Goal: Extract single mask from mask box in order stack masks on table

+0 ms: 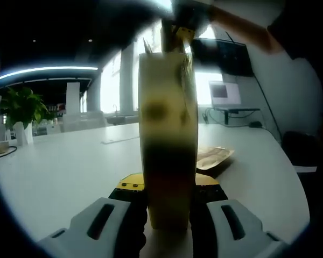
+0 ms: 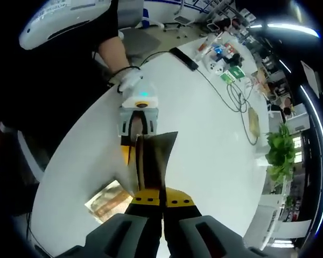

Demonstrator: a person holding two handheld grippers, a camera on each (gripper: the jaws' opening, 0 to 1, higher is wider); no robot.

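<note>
White surface (image 2: 215, 134) in a bright office carries a flat packet (image 2: 109, 200); both claws, left (image 1: 167, 217) and right (image 2: 162, 212), clamp one yellowish mask (image 1: 168, 140) upright above it; no writing legible

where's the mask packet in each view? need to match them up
Left gripper view: the mask packet stands upright at centre, gripped at its base by the left gripper.
Right gripper view: packet at centre, between the right gripper and the left one.
Shared landmark: the potted plant at the white table's edge.
</note>
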